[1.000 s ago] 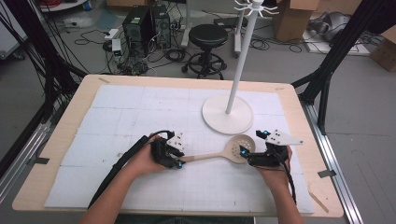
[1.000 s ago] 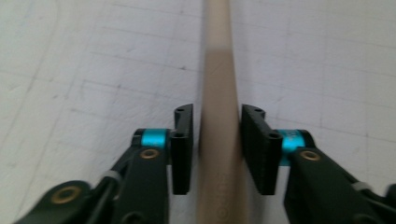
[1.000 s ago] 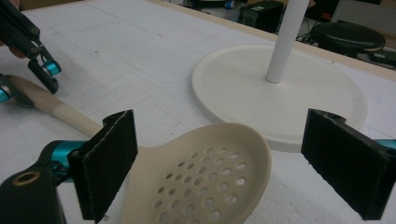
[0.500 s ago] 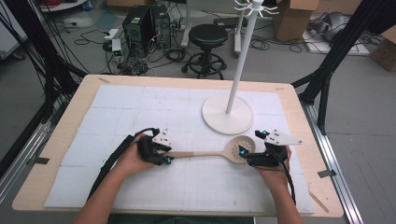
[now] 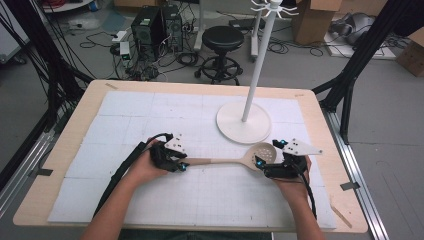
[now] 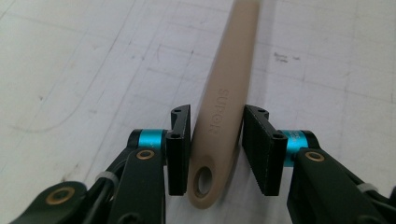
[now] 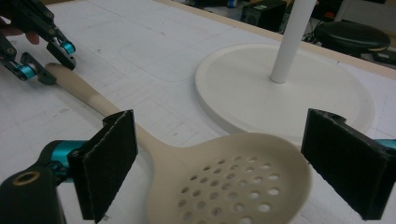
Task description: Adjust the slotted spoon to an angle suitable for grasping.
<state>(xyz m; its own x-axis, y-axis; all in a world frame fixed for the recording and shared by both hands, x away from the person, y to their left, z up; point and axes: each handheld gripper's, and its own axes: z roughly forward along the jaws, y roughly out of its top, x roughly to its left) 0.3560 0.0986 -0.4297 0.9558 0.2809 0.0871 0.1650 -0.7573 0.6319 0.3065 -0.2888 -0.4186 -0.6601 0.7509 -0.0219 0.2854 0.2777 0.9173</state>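
Beige spoon handle between gripper jaws

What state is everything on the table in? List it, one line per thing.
slotted spoon: lying flat on the table, bowl up.
left gripper: fingers just been closing on the spoon's handle end, at or near contact; firm grip unclear.
right gripper: open wide, fingers either side of the spoon's bowl, not touching.
white stand: upright on its round base, hooks bare.

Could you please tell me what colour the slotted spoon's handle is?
The slotted spoon's handle is beige, clearest in the left gripper view.
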